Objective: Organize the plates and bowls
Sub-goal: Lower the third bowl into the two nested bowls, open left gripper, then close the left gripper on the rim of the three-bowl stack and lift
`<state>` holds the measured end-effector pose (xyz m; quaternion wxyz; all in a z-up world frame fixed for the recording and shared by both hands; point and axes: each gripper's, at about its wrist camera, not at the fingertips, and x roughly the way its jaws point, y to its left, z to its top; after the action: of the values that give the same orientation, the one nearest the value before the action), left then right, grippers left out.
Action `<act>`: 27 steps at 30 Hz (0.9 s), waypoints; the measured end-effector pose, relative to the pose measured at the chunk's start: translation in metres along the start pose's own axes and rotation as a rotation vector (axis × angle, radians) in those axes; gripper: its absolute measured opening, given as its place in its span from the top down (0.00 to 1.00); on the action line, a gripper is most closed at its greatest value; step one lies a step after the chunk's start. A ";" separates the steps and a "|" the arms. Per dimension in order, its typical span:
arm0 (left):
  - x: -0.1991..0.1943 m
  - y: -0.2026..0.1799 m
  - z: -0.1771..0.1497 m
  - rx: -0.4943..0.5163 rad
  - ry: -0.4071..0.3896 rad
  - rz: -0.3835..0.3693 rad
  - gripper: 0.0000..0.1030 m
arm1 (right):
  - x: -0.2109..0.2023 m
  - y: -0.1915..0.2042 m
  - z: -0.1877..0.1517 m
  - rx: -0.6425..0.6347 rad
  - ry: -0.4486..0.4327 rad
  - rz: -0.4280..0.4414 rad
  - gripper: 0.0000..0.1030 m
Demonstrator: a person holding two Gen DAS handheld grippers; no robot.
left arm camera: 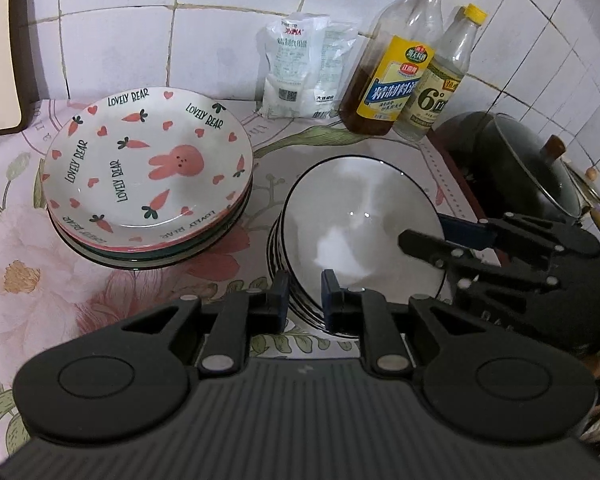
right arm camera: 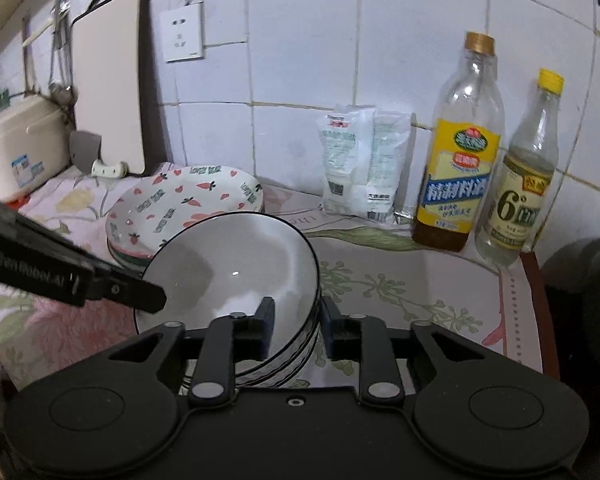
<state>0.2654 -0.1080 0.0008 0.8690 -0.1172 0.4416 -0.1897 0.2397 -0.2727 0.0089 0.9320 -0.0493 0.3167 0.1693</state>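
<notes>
On the tabletop (left arm camera: 28, 248) a stack of plates (left arm camera: 148, 172) sits to the left, with a stack of bowls (left arm camera: 360, 224) just beside it on the right. Behind them, against the tiled wall (left arm camera: 204, 32), stand a bag (left arm camera: 300, 68) and, to its right, two bottles (left arm camera: 400, 76). A lidded pot (left arm camera: 516, 164) sits at the far right.

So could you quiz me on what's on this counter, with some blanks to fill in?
1. The top plate has a pink ___ painted in its middle.
2. The words printed around it read LOVELY ___.
3. The top bowl is white inside with a thin ___ rim.
4. The taller bottle by the tiled wall wears a mostly ___ label.

Missing words: rabbit; BEAR; black; yellow
</notes>
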 end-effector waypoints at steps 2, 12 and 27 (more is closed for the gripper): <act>-0.003 -0.001 -0.002 0.004 -0.010 0.000 0.75 | -0.001 0.004 -0.002 -0.020 -0.009 -0.006 0.68; -0.039 -0.005 -0.011 0.021 -0.124 -0.049 0.57 | -0.043 0.004 -0.006 -0.025 -0.132 0.014 0.45; -0.067 0.003 -0.056 0.035 -0.270 -0.124 0.46 | -0.086 0.011 -0.042 -0.015 -0.171 0.131 0.27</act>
<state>0.1844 -0.0783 0.0153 0.9090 -0.1537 0.3092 -0.2332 0.1487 -0.2953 0.0280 0.9422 -0.0205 0.2371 0.2359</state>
